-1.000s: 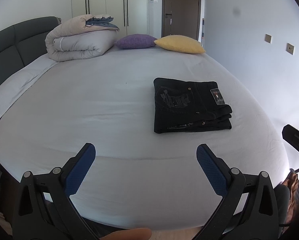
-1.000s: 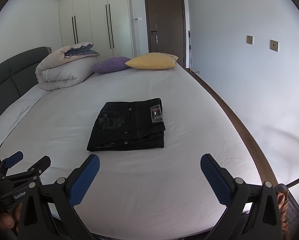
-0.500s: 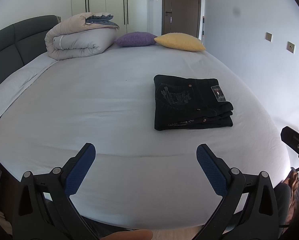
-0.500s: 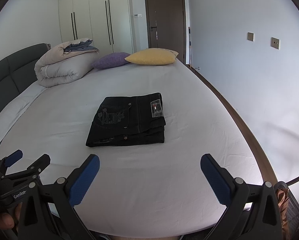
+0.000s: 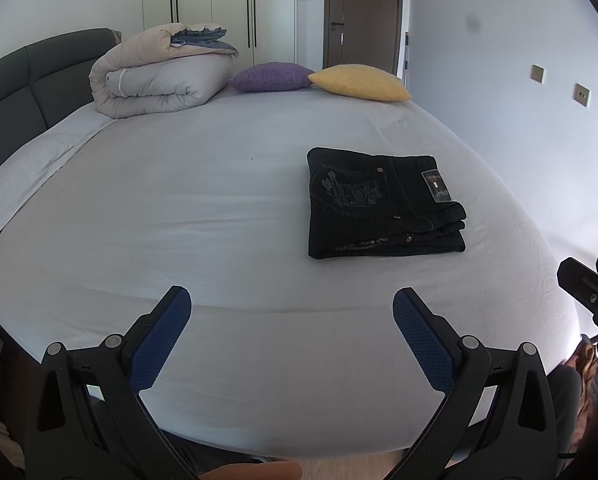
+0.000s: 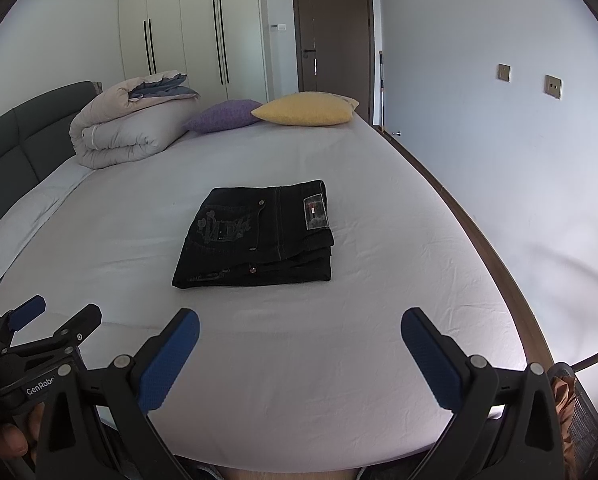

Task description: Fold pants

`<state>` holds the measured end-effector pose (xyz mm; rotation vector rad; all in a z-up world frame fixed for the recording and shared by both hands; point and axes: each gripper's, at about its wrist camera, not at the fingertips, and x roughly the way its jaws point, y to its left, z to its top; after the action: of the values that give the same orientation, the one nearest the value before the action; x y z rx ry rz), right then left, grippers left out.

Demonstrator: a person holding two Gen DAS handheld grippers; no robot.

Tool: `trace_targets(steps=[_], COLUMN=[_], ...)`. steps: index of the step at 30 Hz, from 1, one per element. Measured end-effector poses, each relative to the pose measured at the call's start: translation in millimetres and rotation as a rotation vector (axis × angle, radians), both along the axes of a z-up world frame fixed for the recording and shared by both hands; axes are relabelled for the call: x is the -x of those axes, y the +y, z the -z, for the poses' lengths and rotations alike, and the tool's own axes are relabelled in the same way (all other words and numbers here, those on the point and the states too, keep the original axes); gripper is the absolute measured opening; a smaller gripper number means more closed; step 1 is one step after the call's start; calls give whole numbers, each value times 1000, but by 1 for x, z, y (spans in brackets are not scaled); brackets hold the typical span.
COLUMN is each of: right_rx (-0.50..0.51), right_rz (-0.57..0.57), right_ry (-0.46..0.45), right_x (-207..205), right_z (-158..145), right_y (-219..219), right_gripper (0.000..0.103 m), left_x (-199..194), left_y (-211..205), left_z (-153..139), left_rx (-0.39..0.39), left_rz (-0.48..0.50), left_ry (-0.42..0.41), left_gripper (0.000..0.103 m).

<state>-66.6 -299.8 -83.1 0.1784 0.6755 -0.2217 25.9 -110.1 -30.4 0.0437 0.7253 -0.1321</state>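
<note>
The black pants (image 6: pixel 259 236) lie on the white bed (image 6: pixel 339 360) as a compact rectangular stack, back pocket embroidery and a small label facing up, with the layered edges turned toward the near side and the right. They sit right of centre on the sheet in the left wrist view, well apart from both tools, and the fold looks finished or very nearly so. The cloth appears to be dark denim: fairly heavy, stiff enough to keep its creases, not slippery, and in no way fragile, though the layers could slide off one another if lifted by a single edge. A sound hold would probably be at the two near corners of the stack, pinching through all layers at once. The left gripper (image 5: pixel 291 304) hovers over the near edge of the mattress with its blue pads spread wide and nothing between them. The right gripper (image 6: pixel 299 330) is likewise spread and empty. Farther off, a rolled duvet (image 5: pixel 159 76), a purple cushion (image 5: pixel 271 77) and a yellow cushion (image 5: pixel 359 82) rest by the headboard (image 5: pixel 27 80).
</note>
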Motion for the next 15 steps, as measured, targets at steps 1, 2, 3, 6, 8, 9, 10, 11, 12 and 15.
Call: trace_targets(steps=[1, 2, 3, 6, 8, 9, 10, 11, 12, 15], right_rx=[0, -1, -1, -1, -2, -2, -1, -1, -2, -2], right_rz=[0, -1, -2, -4, -4, -4, -3, -3, -4, -5], right_ry=[2, 3, 3, 5, 5, 6, 5, 6, 6, 7], right_x=[0, 0, 0, 0, 0, 0, 0, 0, 0, 0], right_z=[1, 1, 2, 3, 3, 3, 3, 3, 3, 5], right_y=[1, 1, 1, 2, 2, 2, 2, 3, 2, 3], right_gripper=[103, 103, 103, 103, 103, 103, 103, 103, 103, 103], left_x=[0, 1, 1, 1, 1, 0, 0, 0, 0, 0], left_y=[0, 0, 0, 1, 1, 2, 2, 1, 1, 1], left_z=[1, 1, 2, 4, 5, 5, 6, 7, 7, 9], left_rx=[1, 3, 4, 6, 9, 9, 8, 6, 4, 9], left_rz=[0, 0, 0, 1, 4, 5, 5, 5, 6, 8], left_ry=[1, 2, 3, 7, 10, 12, 14, 15, 16, 23], left_gripper=[103, 103, 103, 103, 103, 103, 103, 103, 103, 103])
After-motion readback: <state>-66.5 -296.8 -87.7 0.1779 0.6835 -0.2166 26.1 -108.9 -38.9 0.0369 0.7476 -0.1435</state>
